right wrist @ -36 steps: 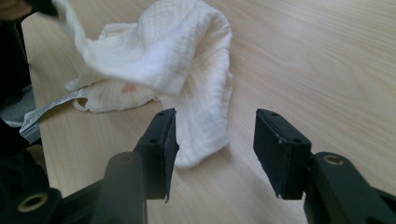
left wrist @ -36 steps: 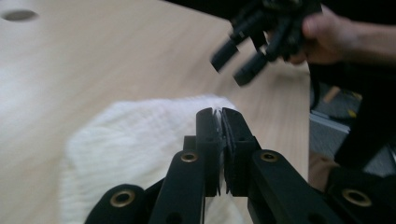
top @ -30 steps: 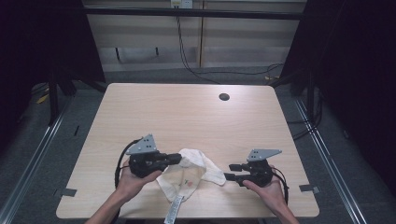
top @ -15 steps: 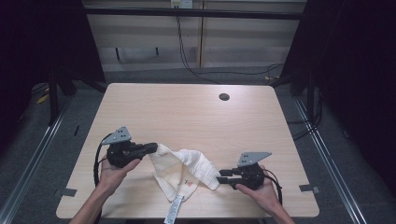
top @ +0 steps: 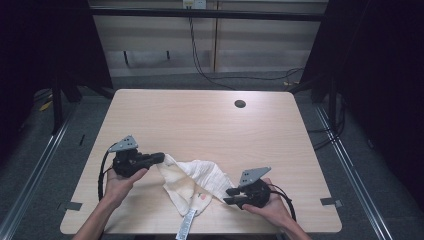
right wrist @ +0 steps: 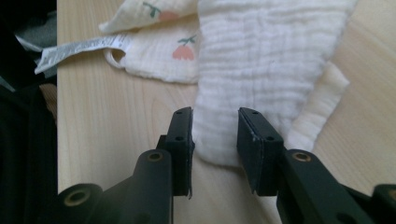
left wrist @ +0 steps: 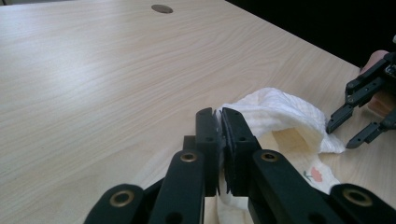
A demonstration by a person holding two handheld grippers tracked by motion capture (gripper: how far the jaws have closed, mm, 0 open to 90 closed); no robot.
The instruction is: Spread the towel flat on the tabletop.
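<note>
A cream muslin cloth (top: 195,177) with small flower prints lies spread near the table's front edge. My left gripper (top: 161,157) is shut on its left corner; in the left gripper view the fabric (left wrist: 280,109) is pinched between the closed jaws (left wrist: 217,114). My right gripper (top: 227,196) is at the cloth's right end. Its jaws (right wrist: 215,116) have just been opening and stand apart, with a white strip of the cloth (right wrist: 261,56) lying flat between them. The right gripper (left wrist: 345,130) also shows at the far right of the left gripper view.
The light wooden table (top: 200,120) has a round cable hole (top: 240,104) at the back right. A white label (top: 186,229) on the cloth hangs over the front edge. Dark floor and metal rails surround the table.
My left gripper has moved left with the cloth corner, drawing the cloth out flatter. My right gripper has shifted slightly left and toward the front edge, onto the cloth's right end.
</note>
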